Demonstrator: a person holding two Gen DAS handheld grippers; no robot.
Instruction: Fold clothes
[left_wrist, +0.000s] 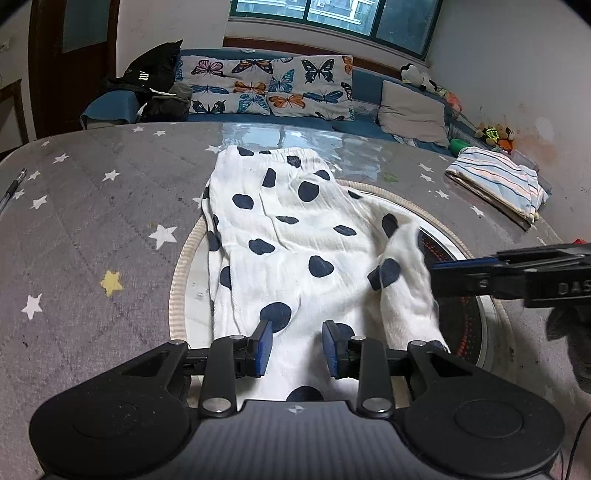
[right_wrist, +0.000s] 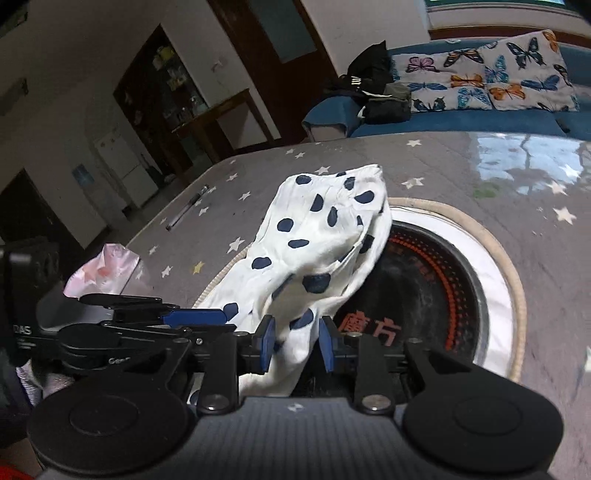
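A white garment with dark blue dots (left_wrist: 295, 236) lies lengthwise on the grey star-print table cover (left_wrist: 92, 229), partly over a round black cooktop (right_wrist: 424, 280). My left gripper (left_wrist: 296, 345) is open, its blue pads (left_wrist: 263, 345) straddling the garment's near end, which lies flat beneath them. My right gripper (right_wrist: 296, 345) is shut on the garment's right edge (right_wrist: 295, 332) and holds that fold raised above the cooktop. In the left wrist view the right gripper (left_wrist: 436, 275) comes in from the right at the lifted fold. The left gripper (right_wrist: 221, 318) shows at the left of the right wrist view.
A folded striped cloth (left_wrist: 498, 184) lies at the far right of the table. A pen (right_wrist: 184, 212) rests near the left edge, and a pink plastic bag (right_wrist: 103, 269) sits near the front left. A blue sofa with butterfly cushions (left_wrist: 269, 86) stands beyond the table.
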